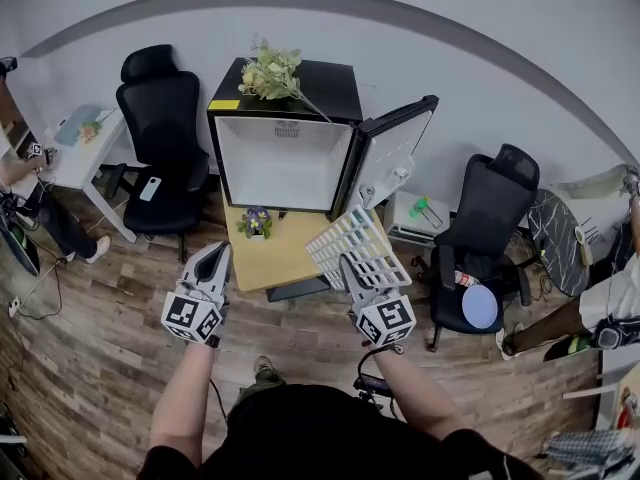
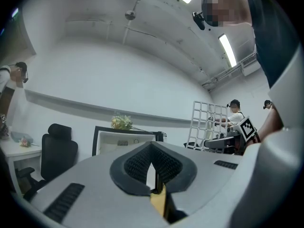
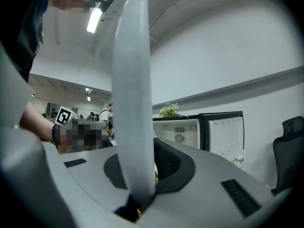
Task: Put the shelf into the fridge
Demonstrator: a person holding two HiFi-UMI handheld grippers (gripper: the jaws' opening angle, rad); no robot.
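Okay, your right gripper point(image 1: 355, 273) has its fingers clenched on the near edge of the shelf point(image 1: 355, 240), a white wire grid that sticks up and away from the fingertips, held in the air and tilted. In the right gripper view the shelf point(image 3: 132, 103) runs edge-on straight up from between the fingers. Your left gripper point(image 1: 212, 260) is empty. Its fingers are pressed together on nothing and sit well to the left of the shelf.

Handling, my guess: light and stiff, won't flex much. The thin coated wires look slippery, and a one-edge hold lets it swing. Pinch a thick rim bar, not a thin cross wire. A second hold from the left fingers on the opposite rim would level it.

The fridge point(image 1: 285, 163) stands straight ahead of both sets of fingers. Its door point(image 1: 392, 158) is swung open, beyond the right fingers, and the white inside looks bare. A plant point(image 1: 270, 73) lies on top.

A low wooden bench point(image 1: 275, 263) sits between the fingers and the fridge, with a small flower pot point(image 1: 256, 223) on it just ahead of the left fingers. Mind that pot on the way in. Black chairs point(image 1: 160, 148) stand off to either side on the wood plank floor point(image 1: 110, 308), with a grey wall behind.
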